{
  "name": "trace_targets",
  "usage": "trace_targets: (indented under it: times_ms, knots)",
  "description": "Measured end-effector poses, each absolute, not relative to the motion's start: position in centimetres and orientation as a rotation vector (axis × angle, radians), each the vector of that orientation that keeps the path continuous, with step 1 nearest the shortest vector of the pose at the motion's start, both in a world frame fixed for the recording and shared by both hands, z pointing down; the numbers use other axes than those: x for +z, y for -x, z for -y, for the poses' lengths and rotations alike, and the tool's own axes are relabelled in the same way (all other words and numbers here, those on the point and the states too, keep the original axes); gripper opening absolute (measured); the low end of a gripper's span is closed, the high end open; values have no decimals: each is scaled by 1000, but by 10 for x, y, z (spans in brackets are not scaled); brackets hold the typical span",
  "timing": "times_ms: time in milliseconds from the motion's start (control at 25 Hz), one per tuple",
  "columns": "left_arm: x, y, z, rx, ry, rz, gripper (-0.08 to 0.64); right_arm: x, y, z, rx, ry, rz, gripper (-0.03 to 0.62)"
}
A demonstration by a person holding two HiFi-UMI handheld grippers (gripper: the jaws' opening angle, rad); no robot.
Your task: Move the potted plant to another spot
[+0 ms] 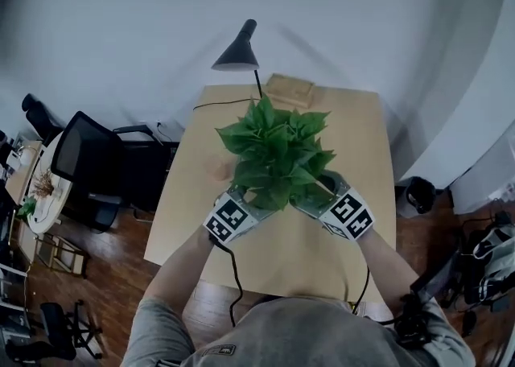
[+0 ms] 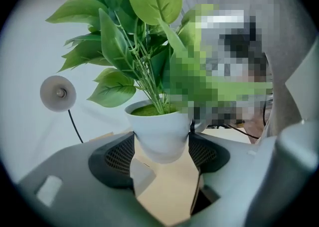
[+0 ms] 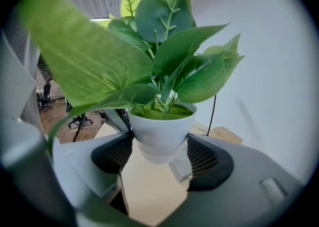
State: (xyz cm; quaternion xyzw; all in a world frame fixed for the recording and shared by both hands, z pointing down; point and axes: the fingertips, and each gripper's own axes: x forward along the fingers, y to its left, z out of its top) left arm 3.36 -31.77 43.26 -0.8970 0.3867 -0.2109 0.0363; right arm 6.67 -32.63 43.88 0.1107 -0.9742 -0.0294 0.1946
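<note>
Our left gripper (image 1: 248, 199) and right gripper (image 1: 315, 195) each clamp the white pot (image 2: 160, 132) of the potted plant (image 1: 278, 152) from opposite sides, apparently lifted just above the wooden table (image 1: 354, 116). If we move our hands unevenly, the smooth tapered pot could tilt and slip free.

A black cone-shaded lamp (image 1: 237, 53) and a flat wooden box (image 1: 290, 88) sit far back on the pale wooden bench (image 1: 354, 140). A black office chair (image 1: 88, 156) stands beside it.
</note>
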Motion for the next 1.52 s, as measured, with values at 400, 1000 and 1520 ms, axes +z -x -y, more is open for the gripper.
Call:
trace_targets:
  times_ms: [400, 1000, 1520]
  knots:
    - [437, 8, 290, -672, 2739, -1325, 336, 444, -23, 300, -105, -201, 2729, 351]
    - [456, 131, 266, -656, 2813, -1122, 339, 462, 99, 271, -66, -392, 2666, 351]
    - [490, 249, 218, -655, 2913, -919, 339, 497, 215, 219, 17, -559, 2572, 351]
